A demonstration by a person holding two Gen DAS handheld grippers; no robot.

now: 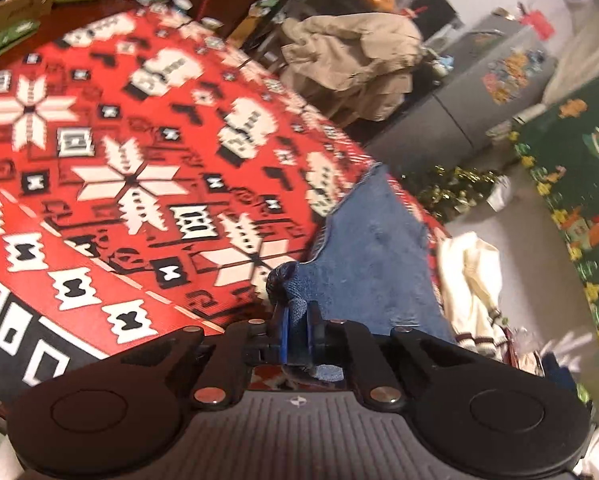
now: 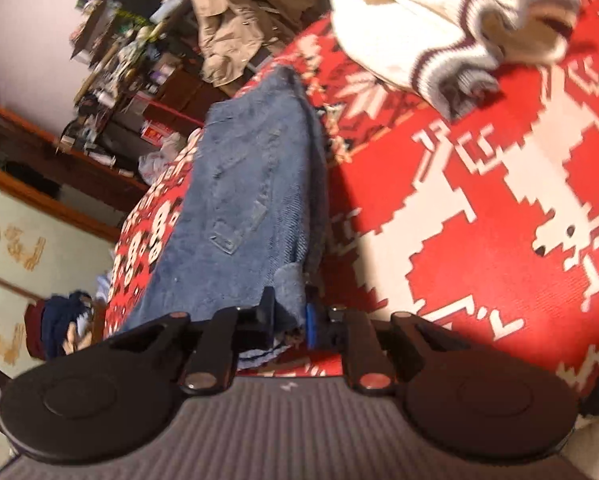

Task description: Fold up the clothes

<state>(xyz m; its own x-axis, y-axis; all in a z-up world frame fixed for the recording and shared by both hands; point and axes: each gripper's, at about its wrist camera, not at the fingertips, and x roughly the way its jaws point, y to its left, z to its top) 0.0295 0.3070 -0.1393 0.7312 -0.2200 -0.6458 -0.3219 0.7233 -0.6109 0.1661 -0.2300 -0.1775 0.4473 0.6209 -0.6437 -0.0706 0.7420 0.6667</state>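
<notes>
- Mid-fold on a pair of jeans [image 2: 243, 196], laid along a table under a red patterned cloth [image 1: 111, 152].
- Left gripper [image 1: 298, 326] clamped on a bunched corner of denim, blue pads pressed tight against the fabric, a knot of cloth poking out just past the tips.
- Right gripper [image 2: 289, 322] likewise closed on a thick, doubled edge of the same jeans, near what looks like the waistband end.
- From the right wrist view, a back pocket facing up and the garment already narrowed lengthwise, one long side rolled over.
- From the left wrist view, the denim running away toward the far table edge, part of it apparently hanging past the rim; hard to be sure through the blur.
- Both cameras tilted and smeared, so probably caught in mid-swing with the held end raised off the cloth.
- Likely step: carrying the gripped end over toward the opposite end to halve the length.
- Next move calls for keeping both grips level and equally spaced, landing the edge square on the far end, then letting go only once the layers lie flat.
- Cream sweater [image 2: 439, 20] with dark striped cuffs lying near the jeans on the same cloth; worth steering clear of it during the fold.
- Tan jacket [image 1: 351, 60] heaped beyond the table, well apart, no concern.
</notes>
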